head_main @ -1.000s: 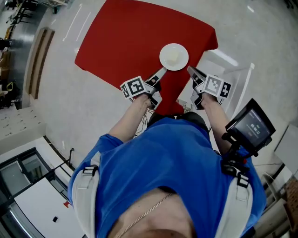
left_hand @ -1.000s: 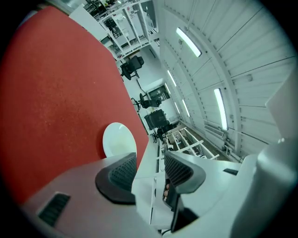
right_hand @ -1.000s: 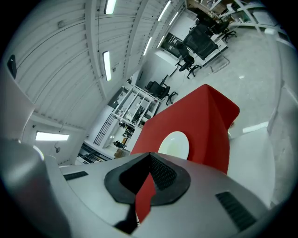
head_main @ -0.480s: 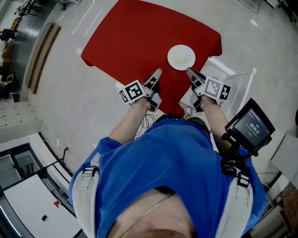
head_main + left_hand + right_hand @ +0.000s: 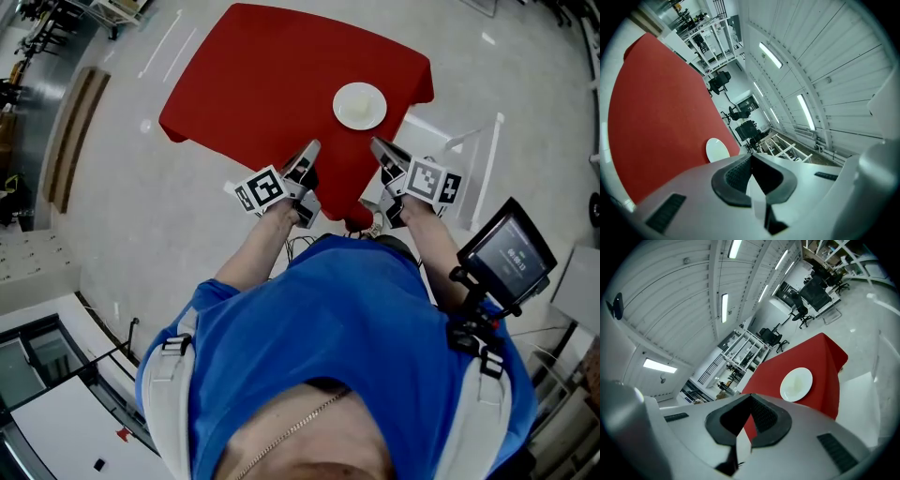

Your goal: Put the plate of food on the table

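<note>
A white plate [image 5: 360,105] with pale food rests on the red table [image 5: 272,84], near its right corner. It also shows in the left gripper view as a white plate [image 5: 717,150] and in the right gripper view as a plate [image 5: 796,384] on the red table [image 5: 806,357]. My left gripper [image 5: 310,148] hovers short of the plate at the table's near edge, shut and empty. My right gripper [image 5: 376,144] hangs just below the plate's right side, also shut with nothing in it. Neither touches the plate.
A white frame-like stand [image 5: 473,155] sits right of the table. A small screen device [image 5: 506,248] is mounted by my right shoulder. A long wooden bench [image 5: 73,131] lies on the grey floor far left. Office chairs [image 5: 719,82] and shelving stand in the distance.
Both grippers have drawn back from the plate, which stays on the table. The left jaws, open at the plate's edge a second ago, have shut.
</note>
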### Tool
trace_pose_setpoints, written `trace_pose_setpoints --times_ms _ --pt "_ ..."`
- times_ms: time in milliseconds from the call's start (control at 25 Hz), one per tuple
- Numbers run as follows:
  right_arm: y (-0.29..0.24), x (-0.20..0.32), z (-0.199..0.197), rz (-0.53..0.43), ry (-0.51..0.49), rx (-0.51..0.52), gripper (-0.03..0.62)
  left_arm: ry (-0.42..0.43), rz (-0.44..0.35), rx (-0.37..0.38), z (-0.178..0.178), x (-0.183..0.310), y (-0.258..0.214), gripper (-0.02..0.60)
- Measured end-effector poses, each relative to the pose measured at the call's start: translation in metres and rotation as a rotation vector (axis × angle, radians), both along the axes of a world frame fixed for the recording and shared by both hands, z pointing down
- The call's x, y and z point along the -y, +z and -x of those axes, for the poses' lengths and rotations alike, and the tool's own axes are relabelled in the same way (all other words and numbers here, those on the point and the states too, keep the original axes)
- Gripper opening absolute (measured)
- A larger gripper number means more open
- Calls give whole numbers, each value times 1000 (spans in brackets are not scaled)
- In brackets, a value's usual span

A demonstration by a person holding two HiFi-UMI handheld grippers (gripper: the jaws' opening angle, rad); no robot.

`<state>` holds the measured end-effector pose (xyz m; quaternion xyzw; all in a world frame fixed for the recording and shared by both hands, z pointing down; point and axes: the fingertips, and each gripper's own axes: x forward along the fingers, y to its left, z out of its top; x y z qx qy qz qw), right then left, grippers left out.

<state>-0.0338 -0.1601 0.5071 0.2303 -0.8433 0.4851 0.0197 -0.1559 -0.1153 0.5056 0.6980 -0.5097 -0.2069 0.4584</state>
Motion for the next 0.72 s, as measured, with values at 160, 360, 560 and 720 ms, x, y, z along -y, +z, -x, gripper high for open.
trace_pose_setpoints --times_ms 160,360,560,720 --pt "-7 7 1 -21 15 -9 2 41 -30 12 -3 11 -10 8" --pt "-10 11 1 -32 24 -16 2 70 -47 14 -10 20 -14 8" --pt "-12 16 -1 -36 38 -17 2 92 -49 16 -15 30 -17 8" --pt "-14 20 -1 -45 44 -15 2 104 -49 26 -16 36 -18 8"
